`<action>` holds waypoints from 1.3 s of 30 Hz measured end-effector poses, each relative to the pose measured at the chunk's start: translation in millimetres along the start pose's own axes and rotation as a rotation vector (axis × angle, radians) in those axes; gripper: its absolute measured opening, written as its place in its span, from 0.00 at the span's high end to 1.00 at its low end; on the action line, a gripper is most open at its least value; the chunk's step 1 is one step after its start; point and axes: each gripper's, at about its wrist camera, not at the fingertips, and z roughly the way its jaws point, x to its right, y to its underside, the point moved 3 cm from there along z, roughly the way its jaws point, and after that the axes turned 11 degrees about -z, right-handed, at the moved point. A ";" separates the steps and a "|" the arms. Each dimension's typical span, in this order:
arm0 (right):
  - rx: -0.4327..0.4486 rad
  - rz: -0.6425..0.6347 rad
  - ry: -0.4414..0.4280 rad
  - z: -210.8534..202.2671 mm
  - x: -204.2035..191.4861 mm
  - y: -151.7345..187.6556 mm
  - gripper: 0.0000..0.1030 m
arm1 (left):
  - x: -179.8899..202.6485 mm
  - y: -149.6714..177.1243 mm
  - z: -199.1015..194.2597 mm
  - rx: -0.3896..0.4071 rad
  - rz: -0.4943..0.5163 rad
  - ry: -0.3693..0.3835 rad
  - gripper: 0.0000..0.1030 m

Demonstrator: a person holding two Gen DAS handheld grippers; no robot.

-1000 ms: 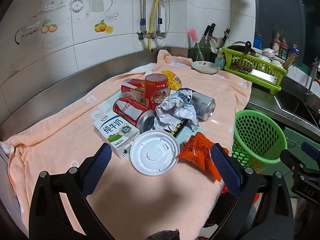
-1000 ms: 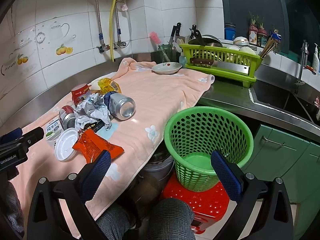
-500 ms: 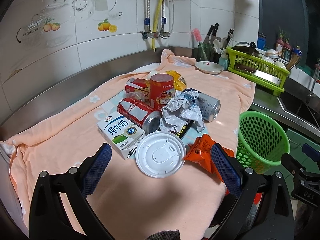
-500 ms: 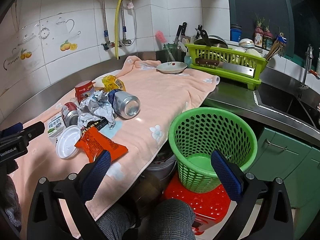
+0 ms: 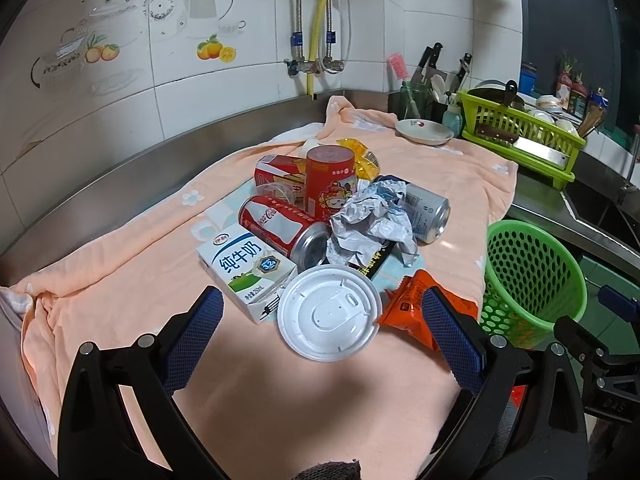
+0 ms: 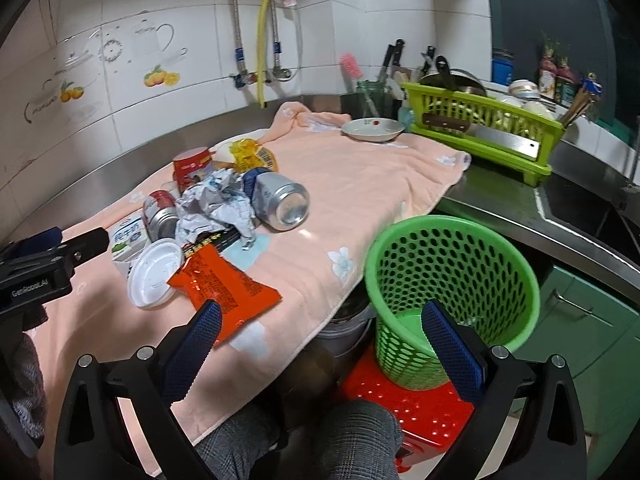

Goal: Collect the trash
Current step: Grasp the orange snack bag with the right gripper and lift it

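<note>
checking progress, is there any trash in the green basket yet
No, the green basket shows only its bare green bottom, while the trash, like the orange wrapper, lies on the towel.

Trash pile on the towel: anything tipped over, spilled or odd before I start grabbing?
Two cans lie on their sides: the cola can and the silver can. The red can stands upright. No liquid is visible. The orange wrapper sits near the towel's edge, beside the green basket.

Both views are being lit brightly from overhead. A soft shadow is being cast on the peach towel [image 5: 120,264] just before the white lid [image 5: 329,312]. Glare is being thrown off the wall tiles [image 6: 132,92]. Straight lines are being bent and corners blackened by the fisheye lens.
</note>
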 end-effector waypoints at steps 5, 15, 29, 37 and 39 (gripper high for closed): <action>0.003 -0.046 -0.048 6.9 -9.1 -6.7 0.06 | -10.7 -4.9 4.2 -0.002 -0.013 -0.020 0.05; -0.038 -0.191 -0.205 35.0 -37.3 -18.8 0.07 | -40.6 -16.8 9.0 0.000 -0.036 -0.061 0.05; -0.161 -0.398 -0.430 96.0 -75.2 -27.1 0.17 | -50.9 -21.9 19.0 -0.043 -0.024 0.018 0.14; -0.193 -0.463 -0.441 115.1 -85.9 -20.9 0.32 | -30.3 -29.6 37.4 -0.064 0.057 0.045 0.19; -0.193 -0.447 -0.444 116.6 -84.3 -20.3 0.38 | -22.3 -33.4 46.1 -0.082 0.077 0.061 0.24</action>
